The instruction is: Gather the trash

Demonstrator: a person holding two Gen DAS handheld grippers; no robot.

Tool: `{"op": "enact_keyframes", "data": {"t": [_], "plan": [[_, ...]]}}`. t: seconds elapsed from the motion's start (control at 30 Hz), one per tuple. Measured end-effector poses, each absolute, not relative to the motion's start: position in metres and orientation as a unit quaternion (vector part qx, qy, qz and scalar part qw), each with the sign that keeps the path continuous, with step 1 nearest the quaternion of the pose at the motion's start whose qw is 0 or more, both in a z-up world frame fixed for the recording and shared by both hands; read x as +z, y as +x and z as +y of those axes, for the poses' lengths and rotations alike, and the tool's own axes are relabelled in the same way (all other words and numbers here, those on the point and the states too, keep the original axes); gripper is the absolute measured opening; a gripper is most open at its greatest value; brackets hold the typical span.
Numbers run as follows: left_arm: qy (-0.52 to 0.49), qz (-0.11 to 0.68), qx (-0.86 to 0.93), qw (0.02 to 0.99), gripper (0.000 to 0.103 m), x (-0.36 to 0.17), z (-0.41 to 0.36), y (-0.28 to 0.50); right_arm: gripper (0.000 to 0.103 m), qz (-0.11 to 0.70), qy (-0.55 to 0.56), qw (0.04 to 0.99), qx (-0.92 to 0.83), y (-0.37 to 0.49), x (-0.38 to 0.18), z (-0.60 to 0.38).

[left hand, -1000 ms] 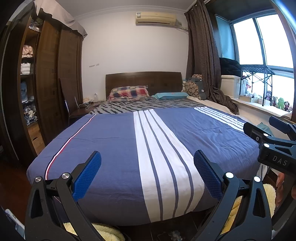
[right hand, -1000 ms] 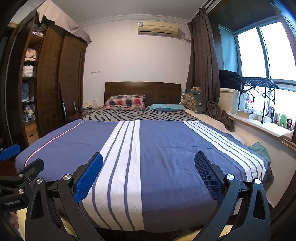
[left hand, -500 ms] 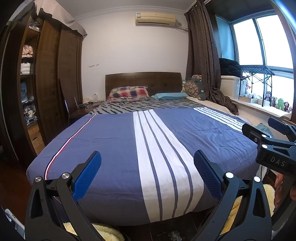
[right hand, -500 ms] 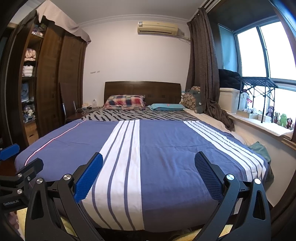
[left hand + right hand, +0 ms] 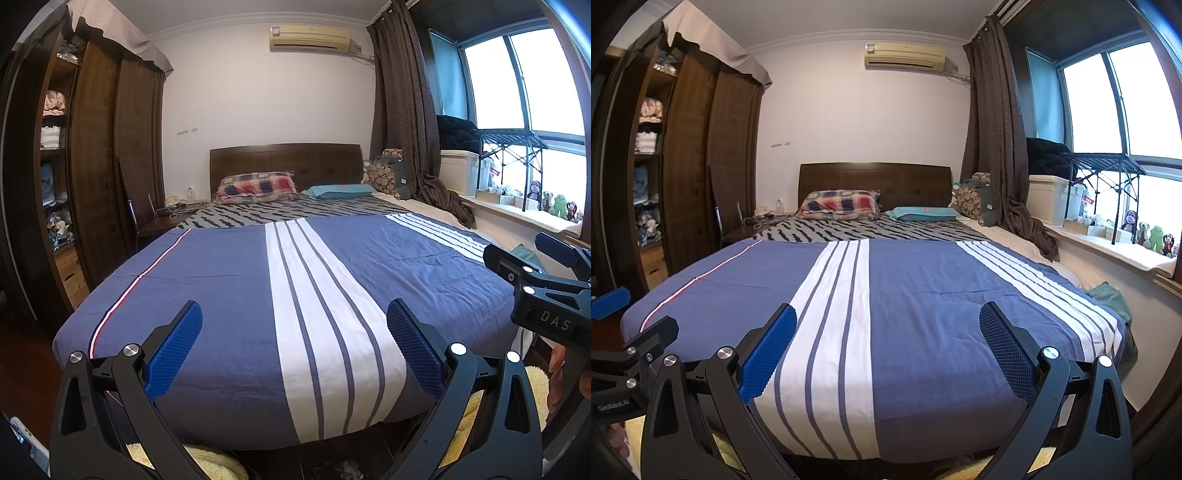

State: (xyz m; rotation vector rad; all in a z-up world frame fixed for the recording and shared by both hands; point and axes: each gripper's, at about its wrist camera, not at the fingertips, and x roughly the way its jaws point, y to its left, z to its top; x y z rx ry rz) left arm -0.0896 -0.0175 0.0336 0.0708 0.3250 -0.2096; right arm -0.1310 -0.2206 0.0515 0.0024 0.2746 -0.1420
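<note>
Seemingly the only candidate for trash is a small crumpled scrap [image 5: 349, 469] on the dark floor under the foot edge of the bed [image 5: 229, 280], too blurred to identify. Nothing is collected yet: the left gripper [image 5: 294, 349] and right gripper [image 5: 888, 350] both hover spread wide and empty over that edge. The floor beyond is mostly hidden by the bed and gripper frames, and no bin shows.

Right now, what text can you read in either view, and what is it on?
"DAS": on the right hand-held gripper, left wrist view.
"GenRobot.AI": on the left hand-held gripper, right wrist view.
Air conditioner badge: too small.
Red label by the window: blurred.
</note>
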Motion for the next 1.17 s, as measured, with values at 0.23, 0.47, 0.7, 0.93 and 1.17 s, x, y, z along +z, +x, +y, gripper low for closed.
{"op": "enact_keyframes", "data": {"t": [0.23, 0.47, 0.7, 0.93, 1.17], "plan": [[0.028, 0.165, -0.094, 0.981, 0.095, 0.036, -0.013, -0.086, 0.099, 0.138, 0.003, 0.988, -0.073, -0.131, 0.051, -0.221], [0.032, 0.154, -0.066, 0.985, 0.095, 0.035, -0.011, -0.087, 0.099, 0.137, 0.002, 0.988, -0.072, -0.132, 0.051, -0.221], [0.021, 0.156, -0.077, 0.984, 0.095, 0.035, -0.008, -0.086, 0.099, 0.138, 0.002, 0.988, -0.072, -0.132, 0.052, -0.221], [0.018, 0.159, -0.079, 0.984, 0.095, 0.036, -0.007, -0.086, 0.099, 0.138, 0.002, 0.988, -0.072, -0.132, 0.052, -0.221], [0.012, 0.164, -0.084, 0.983, 0.095, 0.035, -0.005, -0.085, 0.099, 0.138, 0.002, 0.988, -0.072, -0.132, 0.052, -0.221]]}}
